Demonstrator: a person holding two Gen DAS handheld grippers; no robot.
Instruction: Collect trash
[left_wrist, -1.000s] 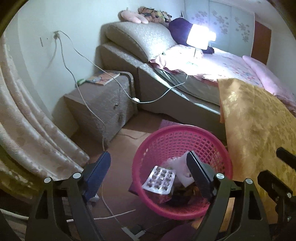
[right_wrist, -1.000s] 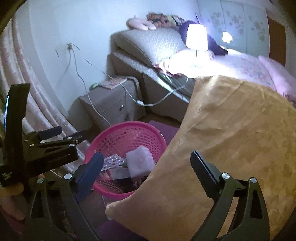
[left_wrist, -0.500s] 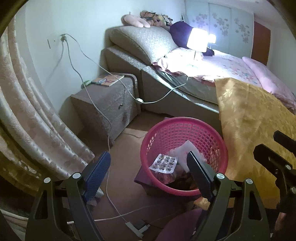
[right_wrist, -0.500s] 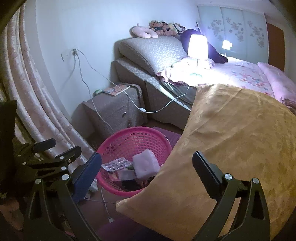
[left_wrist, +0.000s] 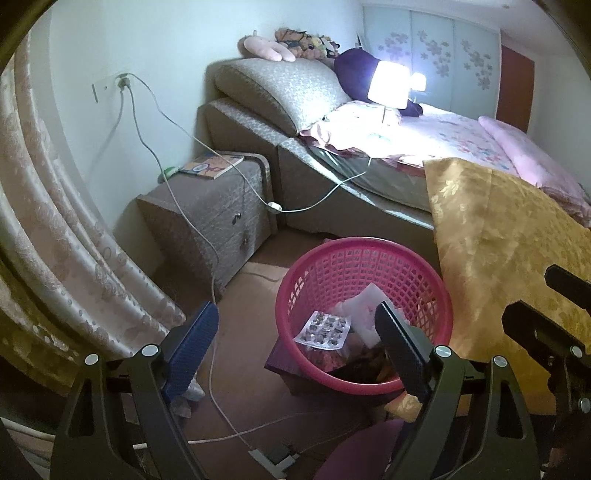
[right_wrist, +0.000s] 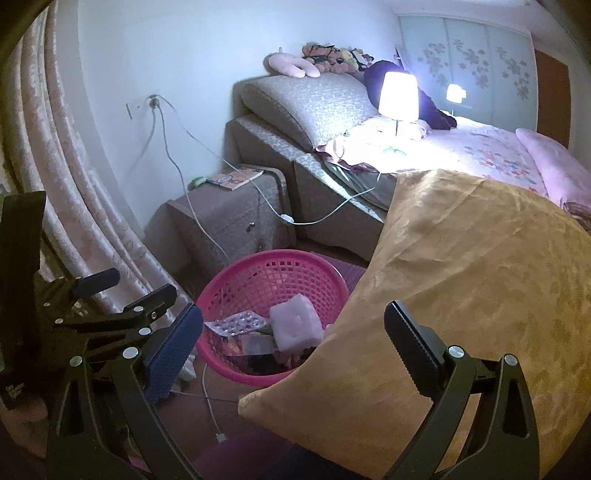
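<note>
A pink mesh trash basket (left_wrist: 369, 254) stands on the floor beside the bed; it also shows in the right wrist view (right_wrist: 273, 258). Inside lie a silver pill blister pack (left_wrist: 325, 328) (right_wrist: 236, 323), a pale foam block (right_wrist: 295, 326) and dark wrappers. My left gripper (left_wrist: 295, 347) is open and empty, held back above the basket's near left side. My right gripper (right_wrist: 295, 343) is open and empty, over the basket's near rim and the gold cushion (right_wrist: 461, 295).
A grey nightstand (left_wrist: 218, 210) with a book stands left of the bed (left_wrist: 424, 147). White cables (left_wrist: 221, 413) run from a wall socket across the floor. Curtains (left_wrist: 55, 221) hang on the left. A lit lamp (left_wrist: 388, 85) sits on the bed.
Both grippers have pulled back and up from the basket, which now looks smaller and farther. Both stay open and empty. The trash in the basket has not moved.
</note>
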